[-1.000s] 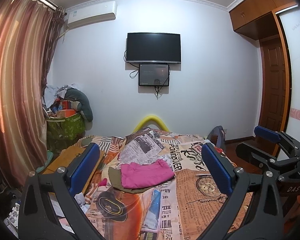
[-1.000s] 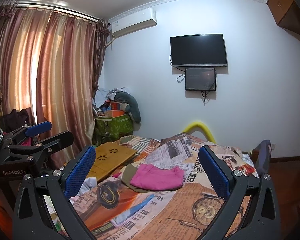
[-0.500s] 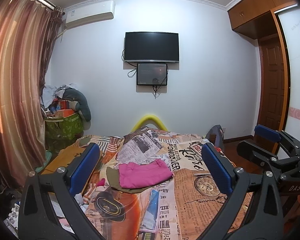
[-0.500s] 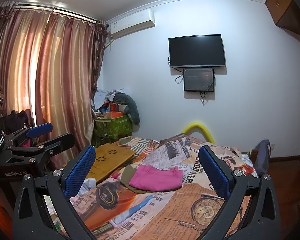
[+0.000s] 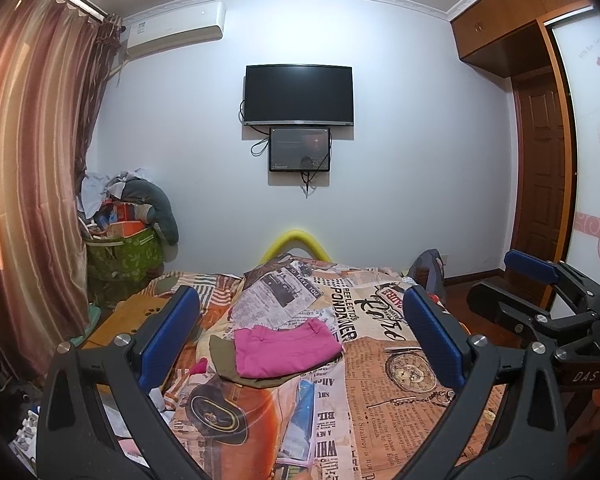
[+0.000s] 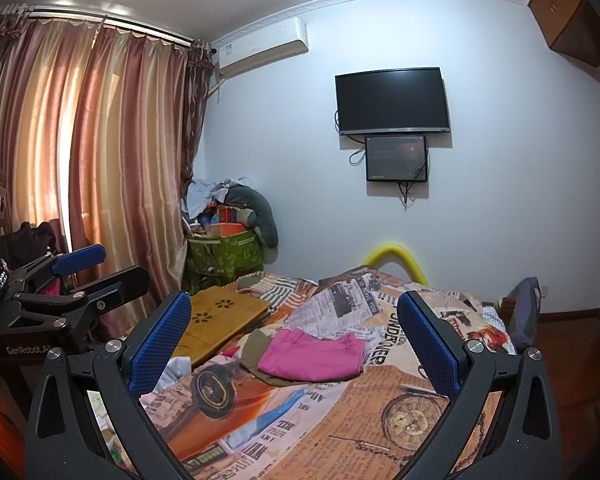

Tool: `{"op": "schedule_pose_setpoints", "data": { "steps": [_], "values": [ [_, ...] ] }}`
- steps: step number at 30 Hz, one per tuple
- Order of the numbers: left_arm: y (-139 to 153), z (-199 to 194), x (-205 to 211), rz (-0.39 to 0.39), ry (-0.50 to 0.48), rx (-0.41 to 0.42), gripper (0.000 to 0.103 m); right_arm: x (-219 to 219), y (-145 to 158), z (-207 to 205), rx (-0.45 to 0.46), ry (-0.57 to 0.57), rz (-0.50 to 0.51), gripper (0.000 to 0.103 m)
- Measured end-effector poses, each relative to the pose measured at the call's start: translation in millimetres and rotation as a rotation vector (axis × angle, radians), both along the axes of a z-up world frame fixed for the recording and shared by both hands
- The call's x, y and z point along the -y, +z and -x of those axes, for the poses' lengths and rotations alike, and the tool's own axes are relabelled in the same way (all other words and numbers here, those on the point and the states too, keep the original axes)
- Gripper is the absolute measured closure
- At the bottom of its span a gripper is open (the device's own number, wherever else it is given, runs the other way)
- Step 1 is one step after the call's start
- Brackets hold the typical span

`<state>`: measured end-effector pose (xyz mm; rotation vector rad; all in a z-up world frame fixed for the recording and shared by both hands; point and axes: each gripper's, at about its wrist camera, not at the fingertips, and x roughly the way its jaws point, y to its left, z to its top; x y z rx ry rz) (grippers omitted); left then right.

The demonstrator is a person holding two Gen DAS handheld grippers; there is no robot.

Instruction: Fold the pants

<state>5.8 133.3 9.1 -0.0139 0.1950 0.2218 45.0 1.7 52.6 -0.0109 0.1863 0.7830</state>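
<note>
A bed (image 5: pixel 400 400) fills the lower half of both views, covered by a spread printed with newspaper pages, a pocket watch and a vintage car. Behind it a pale wall carries a dark television (image 5: pixel 299 95) with a smaller screen (image 5: pixel 300 149) just below it, and an air conditioner (image 6: pixel 262 50) sits high near the striped curtains (image 6: pixel 100 152) on the left. In the corner beside the curtains a green bag (image 6: pixel 224 254) is heaped with clothes and boxes. A wooden lap desk (image 6: pixel 220 320) lies on the left part of the bed. The folded pink pants (image 5: pixel 286 346) lie near the middle of the bed, resting on an olive garment (image 5: pixel 224 360) that pokes out along their left and near edges. The left claw (image 5: pixel 300 332) is held above the near end of the bed with its blue pads spread wide and nothing between them; the pants appear in the gap, well beyond the tips. The right claw (image 6: pixel 294 342) is likewise spread wide and empty, framing the same pants from farther right. Each claw shows at the edge of the other's view.
</note>
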Motion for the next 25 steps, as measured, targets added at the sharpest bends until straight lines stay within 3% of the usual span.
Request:
{"op": "schedule_pose_setpoints", "data": {
  "steps": [25],
  "values": [
    [-5.9, -9.0, -9.6, 0.047, -0.008, -0.035, 0.000, -3.5, -4.6, -2.8, -0.014, 0.000, 0.007, 0.000]
  ]
}}
